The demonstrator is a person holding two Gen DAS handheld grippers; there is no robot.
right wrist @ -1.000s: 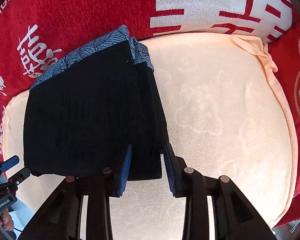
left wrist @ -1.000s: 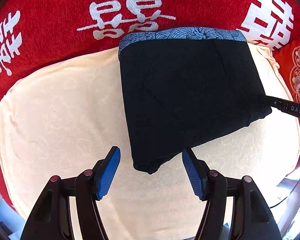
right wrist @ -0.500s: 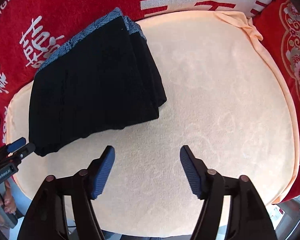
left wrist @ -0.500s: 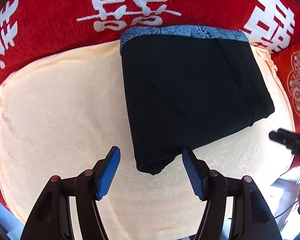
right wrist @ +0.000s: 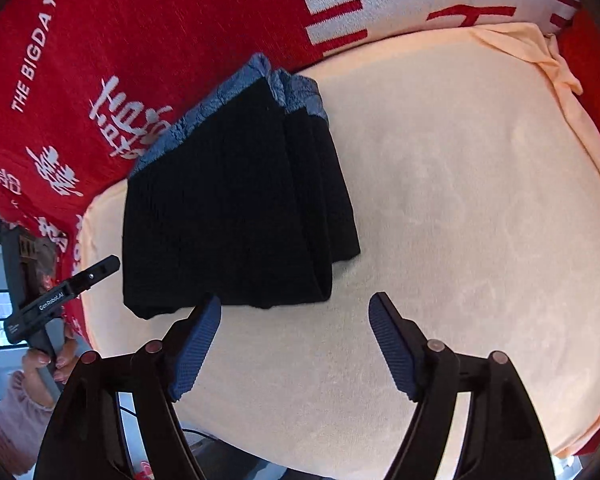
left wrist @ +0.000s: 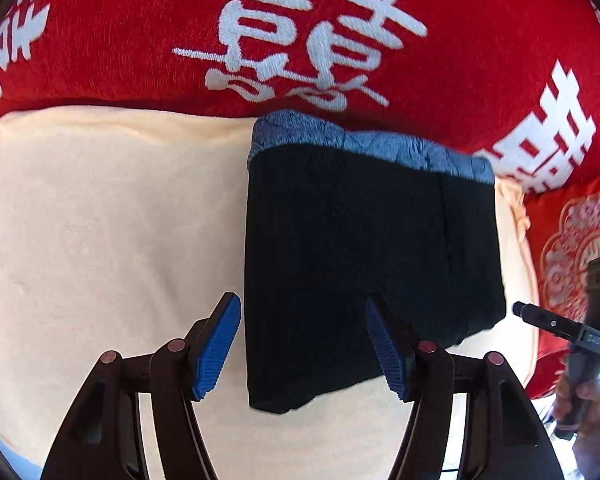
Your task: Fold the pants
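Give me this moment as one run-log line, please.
pants: folded, on cloth | left gripper: open, over corner | right gripper: just opened, empty

Both wrist views look steeply down, close above; both share the folded pants [left wrist: 372, 264] [right wrist: 228, 216].

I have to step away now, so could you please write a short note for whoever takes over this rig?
Left gripper: open, holding nothing, hovering over the near corner of the pants.
Right gripper: its jaws have just been opening; now open and empty, above the bare cream cloth beside the pants.
Pants: a compact black folded stack, its blue patterned band at the far edge, lying on the cream cloth against the red blanket.
Done: the folds look finished and the stack is released.
Left: probably only a check for tidiness; the near edge layers sit slightly uneven.
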